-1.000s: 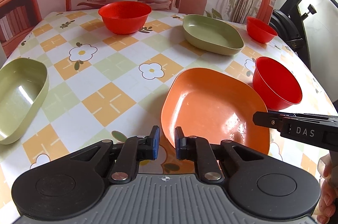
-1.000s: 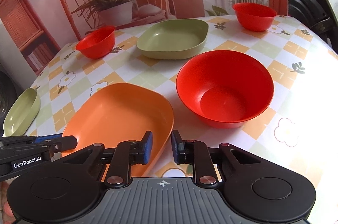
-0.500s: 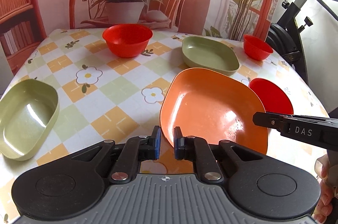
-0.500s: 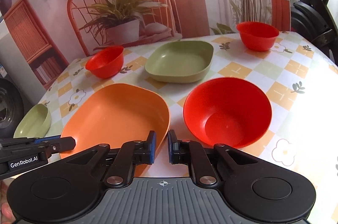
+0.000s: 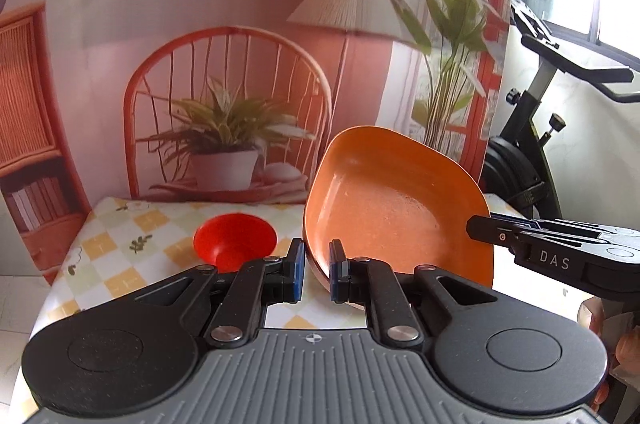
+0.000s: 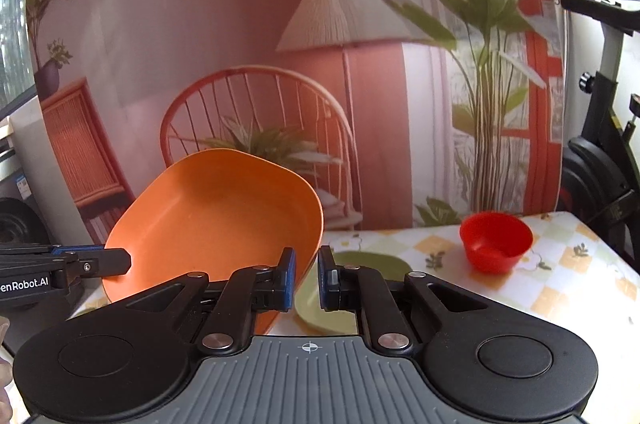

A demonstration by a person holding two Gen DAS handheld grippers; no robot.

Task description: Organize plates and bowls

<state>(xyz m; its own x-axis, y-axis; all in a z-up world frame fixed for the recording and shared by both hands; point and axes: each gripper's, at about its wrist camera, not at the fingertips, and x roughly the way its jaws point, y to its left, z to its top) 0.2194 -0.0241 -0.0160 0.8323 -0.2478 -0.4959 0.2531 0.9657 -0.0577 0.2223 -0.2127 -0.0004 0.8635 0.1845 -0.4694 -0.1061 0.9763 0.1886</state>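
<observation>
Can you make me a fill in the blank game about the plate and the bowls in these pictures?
1. The plate held up by both grippers is ____ in colour.
2. The small bowl standing on the checked tablecloth in the right wrist view is ____.
3. The left gripper has its fingers closed on the plate's ____.
4. Under the lifted plate in the right wrist view lies a ____ dish.

Missing words: orange; red; rim; green

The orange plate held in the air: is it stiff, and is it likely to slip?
Probably stiff: the orange plate shows no sag though pinched only at its rim by left gripper and right gripper. Its glossy, tilted surface might slip.
</observation>
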